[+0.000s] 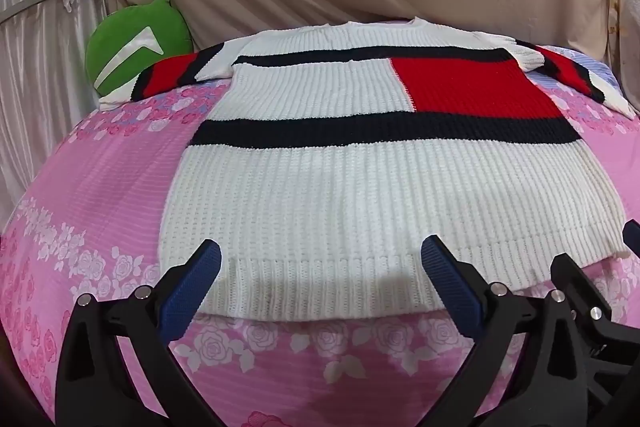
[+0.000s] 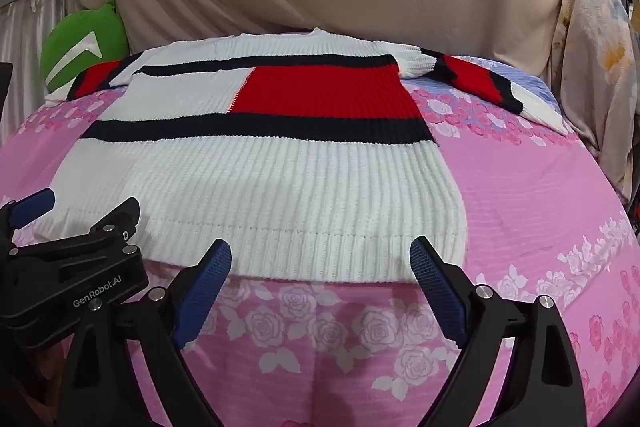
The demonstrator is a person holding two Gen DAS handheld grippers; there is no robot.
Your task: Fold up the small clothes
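Knit sweater [image 1: 372, 187] lies flat and spread on the pink rose-print bed [image 1: 100, 187], hem toward the cameras, both sleeves out to the sides, collar at the far end. No fold made yet by the look of it.

Left gripper [image 1: 326, 255] sits low at the hem, fingers wide apart, nothing between them; blue pads [image 1: 192, 287] look to hover just over the ribbed hem band, contact unclear. Right gripper [image 2: 320, 257] is in the same pose just beside it, fingers spread, holding nothing, tips at the hem's right part.

Risks, as judgement: the knit is thick and stretchy, so a pinch may catch only the top layer and the back panel would stay behind, giving a skewed fold. Fingers could also snag the bedsheet under the hem and drag it along. The grippers are close together, so they may collide. The left sleeve rests against a green cushion [image 1: 136, 43], which could catch it when folded in.

Writing: "GenRobot.AI" reads on the left gripper body in the right wrist view. Cushion shows a white mark, no readable text.
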